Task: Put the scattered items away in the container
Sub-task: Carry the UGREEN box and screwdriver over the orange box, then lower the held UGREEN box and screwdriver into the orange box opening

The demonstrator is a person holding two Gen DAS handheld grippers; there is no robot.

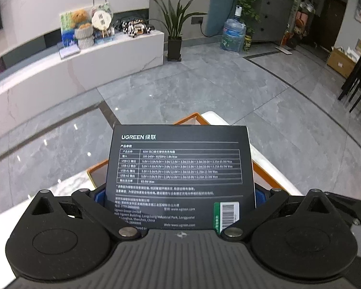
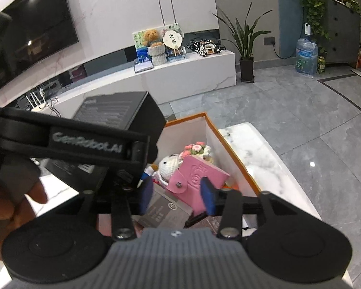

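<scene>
While the left claw [image 1: 179, 196] grips a black charger box [image 1: 180, 168] between its blue pads, the box stands upright ahead of the camera and hides most of what lies beyond it. Only orange rim corners of the container [image 1: 192, 116] peek out past the box's top and left edge, with the white marbled counter [image 1: 272, 168] showing to the claw's right. The box's lower edge is cut off behind the claw's body.

From the right wrist view, the right claw [image 2: 177, 196] stands partly open above the container [image 2: 228, 144], nothing pressed between its blue pads [image 2: 208, 197]. Just ahead of and below those pads lies a pink snap wallet [image 2: 197, 175], with a white crocheted toy [image 2: 168, 163] and a crocheted flower bunch [image 2: 197, 148] beyond it. Flat dark packets [image 2: 161, 213] below the claw are blurred, and their print is unreadable. To the claw's left, the left claw [image 2: 134, 166] and its black box [image 2: 122, 113] cover the container's near left part. A person's fingers [image 2: 33, 192] show at the far left edge, out of focus.
</scene>
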